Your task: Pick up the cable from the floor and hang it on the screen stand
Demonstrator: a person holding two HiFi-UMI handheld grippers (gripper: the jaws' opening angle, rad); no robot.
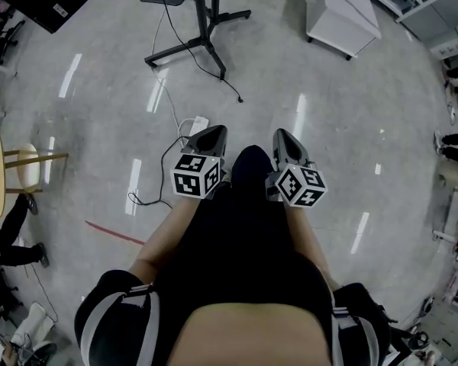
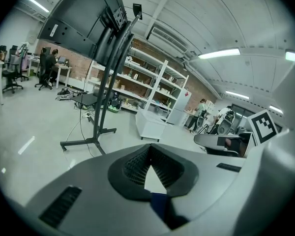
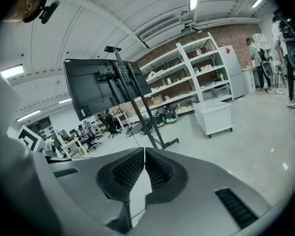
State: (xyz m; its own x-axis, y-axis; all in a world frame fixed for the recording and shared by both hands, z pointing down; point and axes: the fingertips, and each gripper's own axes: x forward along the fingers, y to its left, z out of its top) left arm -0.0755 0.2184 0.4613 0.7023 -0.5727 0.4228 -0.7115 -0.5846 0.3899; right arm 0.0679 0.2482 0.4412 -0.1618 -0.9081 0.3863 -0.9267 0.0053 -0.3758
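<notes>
— Head view first?
— Grey floor (image 1: 351, 128) seen from above; left gripper (image 1: 211, 137) and right gripper (image 1: 285, 142) held out side by side; cable (image 1: 169, 101) lying on the floor, trailing from the stand (image 1: 204, 29) toward a white block (image 1: 198, 123) just past the left gripper; touched by neither.
— Left gripper view?
— Left gripper (image 2: 150, 154) with jaws together at the tips, nothing between; stand (image 2: 105, 92) and screen (image 2: 78, 18) ahead, to the left; thin cable (image 2: 80, 125) dropping beside the stand's foot; white cabinet (image 2: 150, 124) to the right of it.
— Right gripper view?
— Right gripper (image 3: 144, 156) likewise closed and empty; stand (image 3: 142, 117) and screen (image 3: 96, 87) straight ahead; cabinet (image 3: 214, 117) off to the right.
</notes>
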